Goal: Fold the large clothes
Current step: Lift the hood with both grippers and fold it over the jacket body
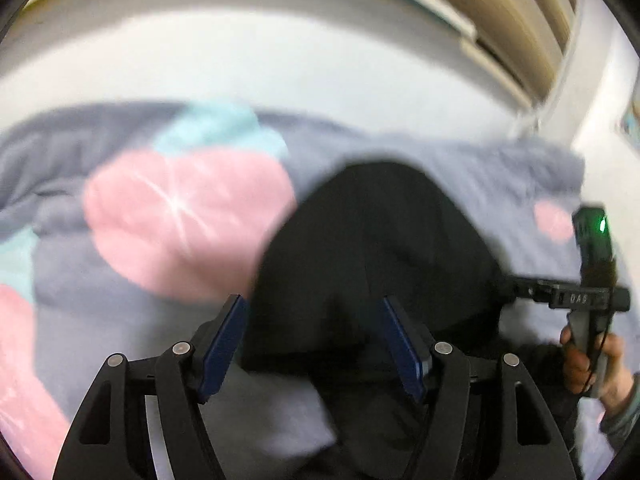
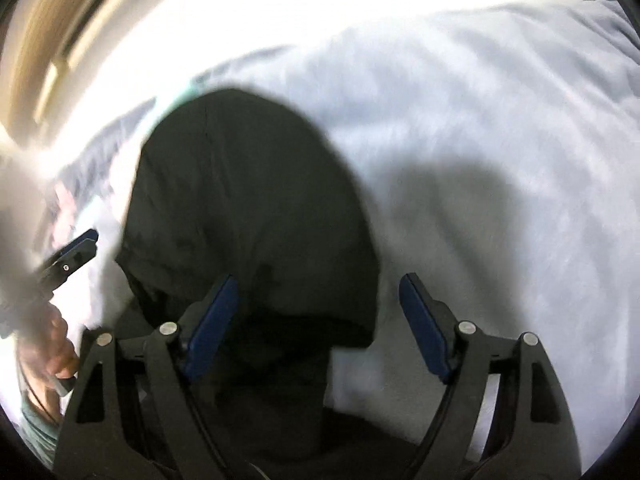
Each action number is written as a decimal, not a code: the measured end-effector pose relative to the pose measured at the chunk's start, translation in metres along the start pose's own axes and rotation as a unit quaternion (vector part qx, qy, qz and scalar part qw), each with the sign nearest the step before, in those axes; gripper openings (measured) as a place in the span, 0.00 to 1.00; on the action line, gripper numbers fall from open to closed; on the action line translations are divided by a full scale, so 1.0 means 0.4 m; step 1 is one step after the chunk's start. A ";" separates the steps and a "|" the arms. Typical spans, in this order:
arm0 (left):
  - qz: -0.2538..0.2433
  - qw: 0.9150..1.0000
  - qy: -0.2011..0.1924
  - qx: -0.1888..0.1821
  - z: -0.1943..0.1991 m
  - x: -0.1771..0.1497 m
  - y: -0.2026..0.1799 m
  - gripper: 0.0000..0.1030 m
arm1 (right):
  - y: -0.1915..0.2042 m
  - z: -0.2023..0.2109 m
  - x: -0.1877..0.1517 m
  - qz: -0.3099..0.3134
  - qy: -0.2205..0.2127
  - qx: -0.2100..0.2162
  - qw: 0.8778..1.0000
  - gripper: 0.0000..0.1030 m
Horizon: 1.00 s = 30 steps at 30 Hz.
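**Both grippers open over black garment on bed**

Left gripper (image 1: 314, 344): jaws spread, holding nothing, low centre of its frame. Right gripper (image 2: 318, 326): jaws spread likewise. The rounded, dark black fabric garment (image 1: 372, 248) lies mid-frame beyond both, resting on a grey fleece blanket with pink and teal patches (image 1: 180, 216). Farther off, upper right, a beige wooden headboard (image 1: 512, 16), blurred.
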State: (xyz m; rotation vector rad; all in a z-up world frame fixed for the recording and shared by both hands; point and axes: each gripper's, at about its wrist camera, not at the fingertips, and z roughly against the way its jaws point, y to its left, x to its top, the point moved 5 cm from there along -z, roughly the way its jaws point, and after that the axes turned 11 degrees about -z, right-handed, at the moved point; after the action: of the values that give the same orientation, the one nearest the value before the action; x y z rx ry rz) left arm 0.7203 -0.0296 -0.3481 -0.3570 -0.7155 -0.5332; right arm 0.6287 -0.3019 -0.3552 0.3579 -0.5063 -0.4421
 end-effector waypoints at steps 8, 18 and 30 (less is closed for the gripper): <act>0.135 0.978 0.106 -0.115 -0.211 -0.050 0.118 0.70 | -0.053 -0.123 0.073 -0.034 0.057 0.009 0.998 0.74; 0.076 0.983 0.087 -0.145 -0.236 -0.035 -0.005 0.27 | 0.104 -0.156 0.041 0.068 0.085 0.042 0.993 0.18; -0.089 0.989 -0.053 -0.104 0.358 -0.144 -0.228 0.30 | 0.191 0.387 -0.280 0.180 -0.148 0.011 0.972 0.12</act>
State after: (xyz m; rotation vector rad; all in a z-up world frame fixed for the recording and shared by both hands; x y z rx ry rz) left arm 0.5568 -0.0150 -0.2760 -0.5215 -0.8006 -0.7644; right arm 0.4821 -0.2166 -0.2388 0.2147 -0.8508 -0.1359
